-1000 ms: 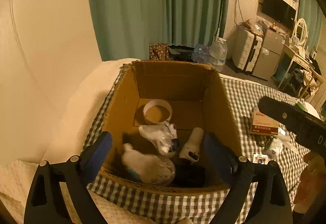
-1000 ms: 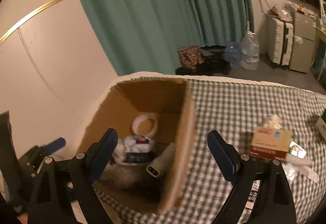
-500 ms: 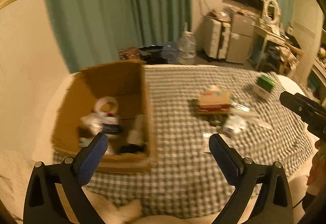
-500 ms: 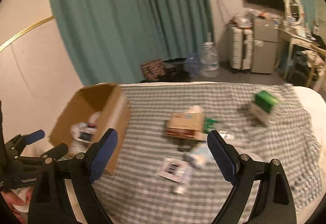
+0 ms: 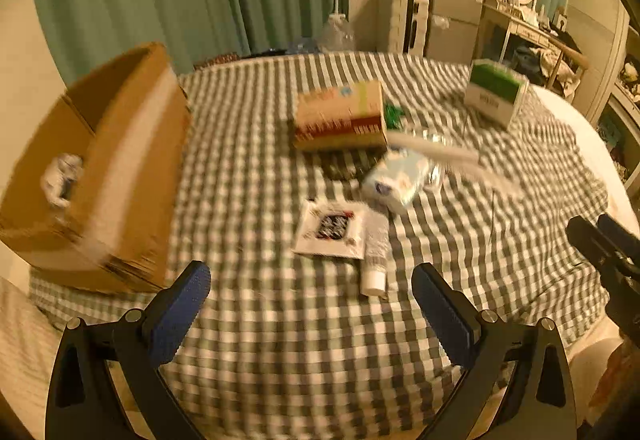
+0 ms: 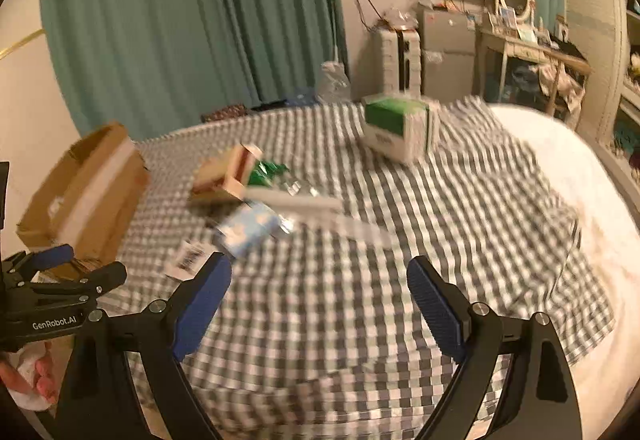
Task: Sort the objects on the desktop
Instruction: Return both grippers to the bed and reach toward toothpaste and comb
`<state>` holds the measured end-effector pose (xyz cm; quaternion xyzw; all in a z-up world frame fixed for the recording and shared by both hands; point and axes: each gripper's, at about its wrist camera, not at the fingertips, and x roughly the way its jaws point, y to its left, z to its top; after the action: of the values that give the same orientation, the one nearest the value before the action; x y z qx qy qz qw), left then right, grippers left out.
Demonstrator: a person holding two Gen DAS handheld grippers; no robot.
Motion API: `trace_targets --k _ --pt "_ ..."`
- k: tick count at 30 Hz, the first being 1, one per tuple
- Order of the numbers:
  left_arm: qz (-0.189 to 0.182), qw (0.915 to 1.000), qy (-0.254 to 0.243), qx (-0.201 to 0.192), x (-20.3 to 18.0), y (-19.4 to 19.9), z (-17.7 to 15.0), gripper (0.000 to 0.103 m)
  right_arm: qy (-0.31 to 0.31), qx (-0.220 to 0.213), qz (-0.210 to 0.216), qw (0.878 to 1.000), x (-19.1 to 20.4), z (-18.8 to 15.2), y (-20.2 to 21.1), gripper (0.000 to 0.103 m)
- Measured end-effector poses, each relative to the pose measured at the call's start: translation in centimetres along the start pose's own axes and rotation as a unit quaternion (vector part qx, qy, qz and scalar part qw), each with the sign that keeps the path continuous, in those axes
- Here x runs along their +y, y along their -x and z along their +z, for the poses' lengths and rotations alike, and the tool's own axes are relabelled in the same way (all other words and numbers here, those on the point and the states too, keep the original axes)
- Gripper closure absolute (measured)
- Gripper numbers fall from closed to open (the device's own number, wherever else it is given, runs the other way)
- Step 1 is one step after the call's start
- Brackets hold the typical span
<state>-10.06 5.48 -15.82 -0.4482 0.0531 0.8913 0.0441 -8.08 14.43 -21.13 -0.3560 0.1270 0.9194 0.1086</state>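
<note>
Cardboard box point(image 5: 132, 176) sits open at the left edge of the checked cloth point(image 5: 280, 340), and I can just make out a crumpled white wrapper thing point(image 5: 60, 180) lying inside it. Everything's a bit smeared with motion blur, so take the details lightly.

My left gripper point(image 5: 312, 304) hangs over the near part of the cloth with its blue pads spread wide and nothing between them; the jaws have just been opening that last bit further. My right gripper point(image 6: 320, 296) is the same story, pads well apart, only bare checks between them. In the right view the left gripper shows up at the far left, with a hand point(image 6: 38, 380) gripping it down in the corner.

Stuff left out on the cloth, all in a loose cluster in the middle:
- a tan and red carton point(image 5: 340, 116) lying flat, farthest from me in the group
- some green packaging point(image 5: 394, 116) poking out just right of it
- a long white tube or stick thing point(image 5: 436, 154) lying across, too blurry to name
- a pale blue and white soft pack point(image 5: 400, 180) just under that
- a flat white card with a dark print point(image 5: 330, 230), nearest my left gripper
- a small white tube point(image 5: 376, 256) touching the card's right edge

Off on its own at the far right stands a green and white box point(image 5: 496, 94), well apart from the cluster.
</note>
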Motion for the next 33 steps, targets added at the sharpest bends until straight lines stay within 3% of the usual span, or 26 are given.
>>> trace_targets --k 3,6,10,17,23,25,28,31,33 --pt "-0.017 0.9998 -0.006 -0.002 -1.3 -1.6 -0.7 0.000 -0.021 0.031 0.008 0.999 -1.6 -0.4 -2.6 0.013" --pt "-0.031 0.9990 -0.030 -0.006 -3.0 -3.4 -1.3 0.000 -0.032 0.033 0.006 0.999 -2.3 -0.2 -4.1 0.013" --pt "-0.007 0.9985 -0.054 0.009 -4.0 -6.4 -1.6 0.000 0.014 0.027 -0.019 0.999 -1.7 1.0 -6.9 0.013" --pt "-0.037 0.9973 0.020 0.060 -1.6 -8.6 -2.4 0.001 0.067 0.033 -0.015 0.997 -1.3 3.4 -12.4 0.013" --pt "-0.047 0.9972 0.018 0.055 -1.7 -9.0 -2.7 0.005 0.089 0.068 0.011 0.994 -1.1 3.8 -16.3 0.013" --pt "-0.049 0.9973 0.017 0.051 -1.8 -9.1 -2.4 0.009 0.104 0.077 0.008 0.992 -0.8 3.4 -16.7 0.013" --pt "-0.061 0.9972 0.010 0.041 -2.0 -9.0 -1.8 0.025 0.116 0.078 0.018 0.990 -0.3 3.1 -16.1 0.016" --pt "-0.067 0.9972 -0.010 0.032 -2.8 -9.1 -1.1 0.042 0.125 0.078 -0.002 0.989 0.0 2.7 -15.8 0.031" --pt "-0.075 0.9966 -0.015 0.029 -3.3 -9.1 -0.7 0.060 0.125 0.078 0.004 0.989 0.2 2.5 -15.3 0.045"
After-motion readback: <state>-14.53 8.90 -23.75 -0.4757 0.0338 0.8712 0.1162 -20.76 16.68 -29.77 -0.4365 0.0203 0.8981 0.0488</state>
